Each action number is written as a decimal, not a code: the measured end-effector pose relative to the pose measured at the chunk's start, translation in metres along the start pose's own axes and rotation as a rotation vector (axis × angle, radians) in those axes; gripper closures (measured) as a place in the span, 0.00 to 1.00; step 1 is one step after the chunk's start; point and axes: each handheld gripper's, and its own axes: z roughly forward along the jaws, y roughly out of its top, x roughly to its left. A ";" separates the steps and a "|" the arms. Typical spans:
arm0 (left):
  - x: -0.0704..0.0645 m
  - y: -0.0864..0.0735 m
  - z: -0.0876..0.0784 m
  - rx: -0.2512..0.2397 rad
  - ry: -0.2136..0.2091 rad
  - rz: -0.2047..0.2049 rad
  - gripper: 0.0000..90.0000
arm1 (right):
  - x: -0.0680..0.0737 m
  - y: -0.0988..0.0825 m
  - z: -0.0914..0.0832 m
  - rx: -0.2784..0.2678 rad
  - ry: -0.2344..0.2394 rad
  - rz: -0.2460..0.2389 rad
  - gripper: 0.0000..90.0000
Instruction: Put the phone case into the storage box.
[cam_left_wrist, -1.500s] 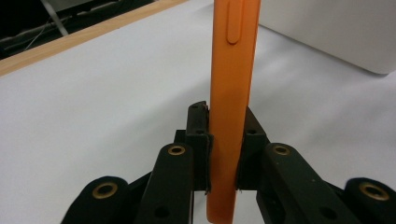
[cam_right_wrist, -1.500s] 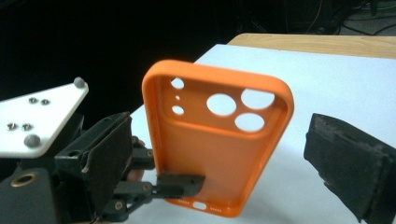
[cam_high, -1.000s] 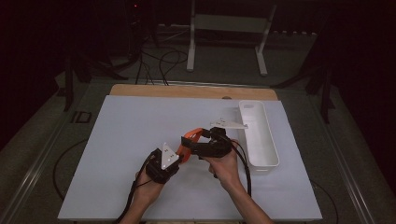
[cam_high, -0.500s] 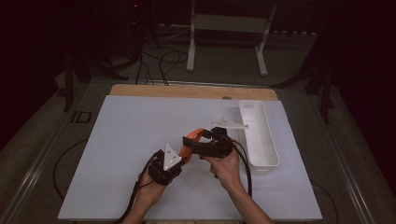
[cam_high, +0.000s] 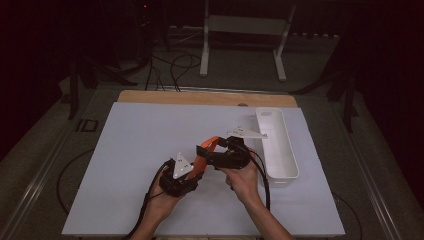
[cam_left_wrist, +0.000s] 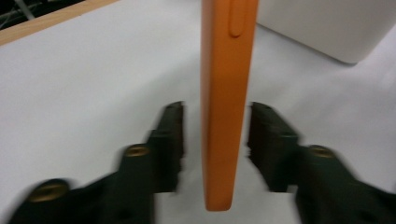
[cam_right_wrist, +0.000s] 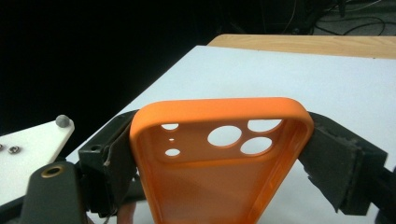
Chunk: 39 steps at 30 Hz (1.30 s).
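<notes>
An orange phone case (cam_right_wrist: 219, 158) is pinched across its width by the right gripper (cam_high: 207, 150) above the white table (cam_high: 125, 150). The left gripper (cam_left_wrist: 215, 140), jaws just opened, straddles its edge without touching. No readable writing.

An orange phone case (cam_left_wrist: 227, 107) stands on edge between the two black jaws of the left tongs (cam_left_wrist: 216, 140), which have just been opening; a gap shows on each side, so neither jaw touches it. Beneath lies the white table (cam_left_wrist: 84, 79), its wooden edge at the far left corner, and a white bin (cam_left_wrist: 327, 25) stands at the far right.
</notes>
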 end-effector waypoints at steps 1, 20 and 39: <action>0.002 0.001 0.000 0.003 -0.015 -0.004 0.47 | -0.001 0.000 0.000 0.000 -0.002 0.000 0.19; 0.013 0.005 -0.012 -0.056 -0.018 -0.034 0.00 | 0.004 0.007 -0.001 0.008 -0.011 -0.043 0.19; 0.019 0.005 -0.019 -0.076 -0.012 -0.026 0.00 | 0.000 0.019 -0.005 0.000 -0.044 -0.067 0.19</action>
